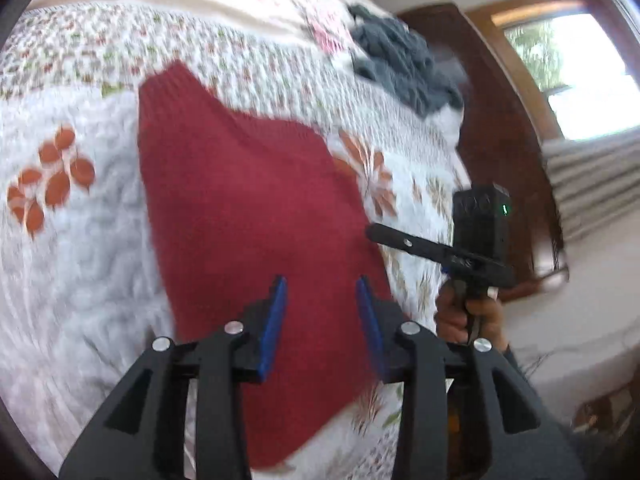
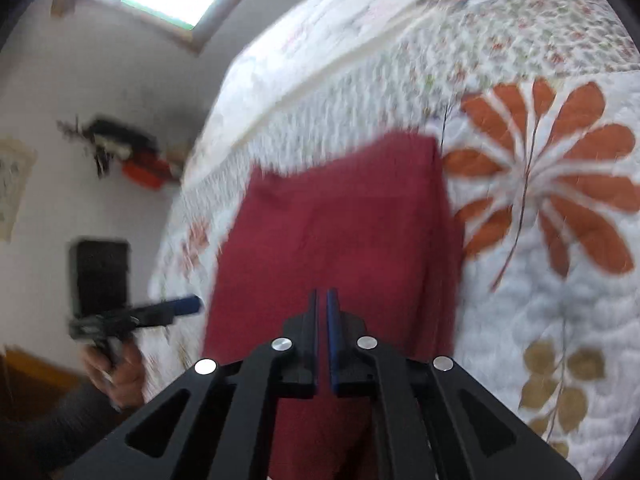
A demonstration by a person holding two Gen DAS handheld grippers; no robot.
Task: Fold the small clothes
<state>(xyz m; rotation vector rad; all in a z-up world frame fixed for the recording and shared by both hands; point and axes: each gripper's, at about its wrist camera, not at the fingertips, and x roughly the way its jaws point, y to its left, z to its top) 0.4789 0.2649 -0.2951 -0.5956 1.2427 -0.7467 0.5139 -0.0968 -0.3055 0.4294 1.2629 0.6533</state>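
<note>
Currently the red knit garment (image 1: 248, 216) is hovered over on the quilted bed (image 1: 80, 260), left tongs (image 1: 322, 304) wide, right tongs (image 2: 322, 320) nearly closed and empty, so an edge must next be gripped.

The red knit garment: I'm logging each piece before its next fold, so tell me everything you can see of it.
The red knit garment is a deep red, ribbed-looking knit, seemingly already folded into a compact flat shape with fairly straight edges and one narrower end pointing away. It lies flat on the floral quilt, apart from the grey clothing farther back. Neither gripper appears to hold it: the left gripper hangs open above its near part, and the right gripper is shut with nothing visibly between its fingers. Motion blur hides finer detail.
</note>
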